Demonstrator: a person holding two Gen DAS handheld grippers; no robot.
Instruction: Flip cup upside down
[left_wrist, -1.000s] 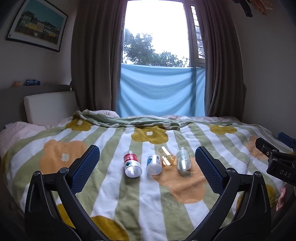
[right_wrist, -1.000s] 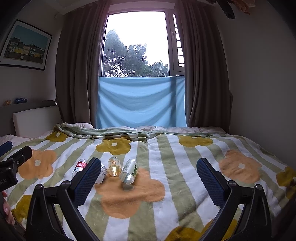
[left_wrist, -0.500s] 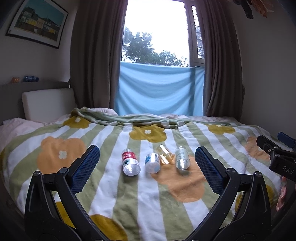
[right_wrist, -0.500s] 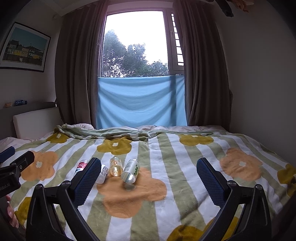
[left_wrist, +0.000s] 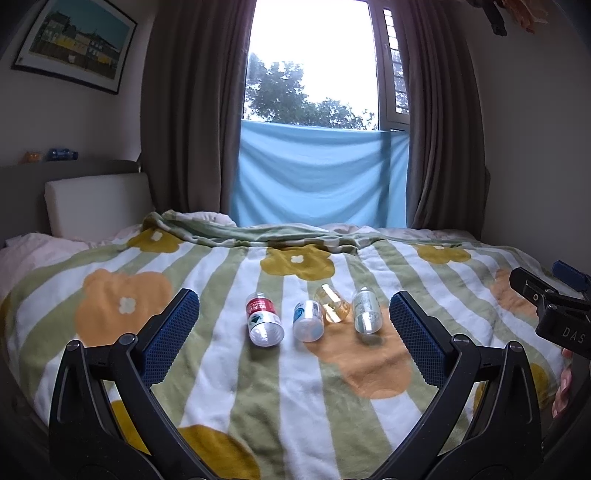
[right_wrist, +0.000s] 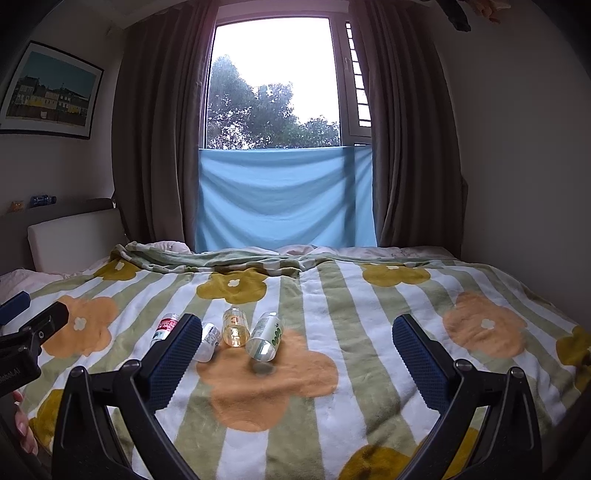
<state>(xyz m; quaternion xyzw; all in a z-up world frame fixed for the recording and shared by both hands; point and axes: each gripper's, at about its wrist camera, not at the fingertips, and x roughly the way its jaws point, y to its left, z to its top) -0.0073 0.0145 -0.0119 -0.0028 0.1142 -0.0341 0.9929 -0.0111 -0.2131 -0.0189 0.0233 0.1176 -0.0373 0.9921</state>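
Several small clear cups lie on their sides in a row on the bed blanket (left_wrist: 295, 398). From left: a red-labelled cup (left_wrist: 263, 319), a blue-labelled cup (left_wrist: 308, 320), an amber cup (left_wrist: 332, 303) and a clear cup with green print (left_wrist: 366, 311). In the right wrist view they show as red (right_wrist: 166, 328), blue, partly hidden by my finger (right_wrist: 207, 341), amber (right_wrist: 234, 326) and green-print (right_wrist: 265, 335). My left gripper (left_wrist: 294, 336) is open and empty, short of the cups. My right gripper (right_wrist: 295, 360) is open and empty, to the right of the cups.
The striped flower blanket (right_wrist: 369, 350) covers the whole bed. A pillow and headboard (left_wrist: 96, 199) stand at the far left. Curtains and a window with a blue cloth (left_wrist: 317, 173) are behind the bed. The right gripper's body shows at the left wrist view's right edge (left_wrist: 554, 314).
Both grippers have drifted slightly, so the cups sit a little differently in each view. Both jaws stay open. The cups have not moved.
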